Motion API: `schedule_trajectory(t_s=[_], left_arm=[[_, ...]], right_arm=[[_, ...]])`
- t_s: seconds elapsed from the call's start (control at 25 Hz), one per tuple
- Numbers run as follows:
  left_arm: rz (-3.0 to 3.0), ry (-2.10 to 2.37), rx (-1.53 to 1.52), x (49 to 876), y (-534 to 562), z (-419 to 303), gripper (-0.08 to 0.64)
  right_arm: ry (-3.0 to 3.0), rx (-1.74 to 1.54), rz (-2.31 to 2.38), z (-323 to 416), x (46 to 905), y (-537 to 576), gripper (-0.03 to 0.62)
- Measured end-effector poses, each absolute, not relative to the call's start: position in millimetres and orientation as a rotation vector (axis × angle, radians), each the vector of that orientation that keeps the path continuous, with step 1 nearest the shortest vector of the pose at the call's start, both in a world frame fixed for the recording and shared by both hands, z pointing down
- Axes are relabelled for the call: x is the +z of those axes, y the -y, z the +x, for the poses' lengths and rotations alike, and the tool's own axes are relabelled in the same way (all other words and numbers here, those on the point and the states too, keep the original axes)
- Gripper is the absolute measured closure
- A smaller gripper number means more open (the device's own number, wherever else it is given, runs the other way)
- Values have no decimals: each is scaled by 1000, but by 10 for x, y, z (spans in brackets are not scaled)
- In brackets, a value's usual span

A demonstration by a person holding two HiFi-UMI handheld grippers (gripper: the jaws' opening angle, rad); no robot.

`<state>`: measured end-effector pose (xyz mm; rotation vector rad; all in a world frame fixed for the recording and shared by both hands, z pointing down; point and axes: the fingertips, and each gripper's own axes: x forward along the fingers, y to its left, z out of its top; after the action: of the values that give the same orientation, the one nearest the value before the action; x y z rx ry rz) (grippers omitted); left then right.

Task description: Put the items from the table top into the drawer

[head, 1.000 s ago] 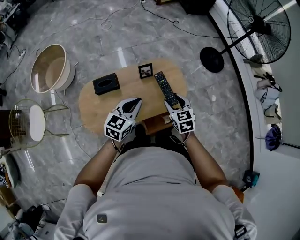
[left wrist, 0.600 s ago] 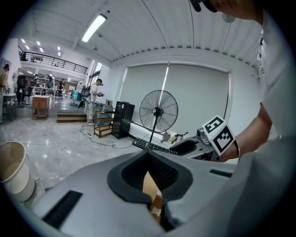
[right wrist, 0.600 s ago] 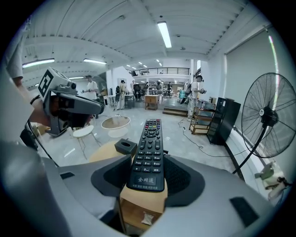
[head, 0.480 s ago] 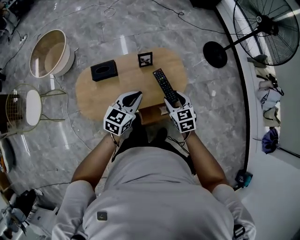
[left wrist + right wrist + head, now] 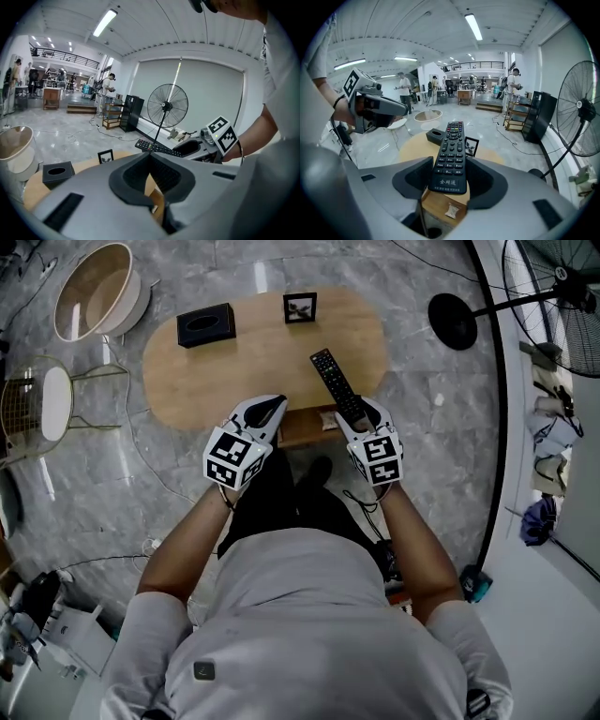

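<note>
My right gripper (image 5: pixel 357 414) is shut on the near end of a black remote (image 5: pixel 336 382), which juts out over the oval wooden table (image 5: pixel 234 371). In the right gripper view the remote (image 5: pixel 451 154) lies between both pads above the open drawer (image 5: pixel 436 206), where a small packet (image 5: pixel 451 211) rests. The left gripper (image 5: pixel 272 405) is shut and holds nothing, at the table's near edge just left of the drawer (image 5: pixel 305 427). A black tissue box (image 5: pixel 206 324) and a small picture frame (image 5: pixel 300 307) stand along the table's far side.
A round white basin (image 5: pixel 94 292) and a wire stool with a white seat (image 5: pixel 42 404) stand left of the table. A standing fan's base (image 5: pixel 453 322) is at the right. Cables trail over the marble floor beyond the table.
Both grippers have sunk and drawn back from the table's middle to its near edge over the drawer. The remote came along in the right gripper, away from the picture frame.
</note>
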<state>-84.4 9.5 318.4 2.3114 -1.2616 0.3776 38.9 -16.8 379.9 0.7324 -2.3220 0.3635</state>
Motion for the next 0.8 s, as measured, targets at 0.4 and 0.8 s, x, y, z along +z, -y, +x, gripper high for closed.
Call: schedule_trajectory(t_s=[0.4,0.8], left_arm=[[2271,1258,401,3751,-166,-804,551],[2196,1242,445,4631,-260,-811,551]], right_arm=[[2301,361,602,381,4409,-49,357],[2256,320,408,407,5316,-265,357]])
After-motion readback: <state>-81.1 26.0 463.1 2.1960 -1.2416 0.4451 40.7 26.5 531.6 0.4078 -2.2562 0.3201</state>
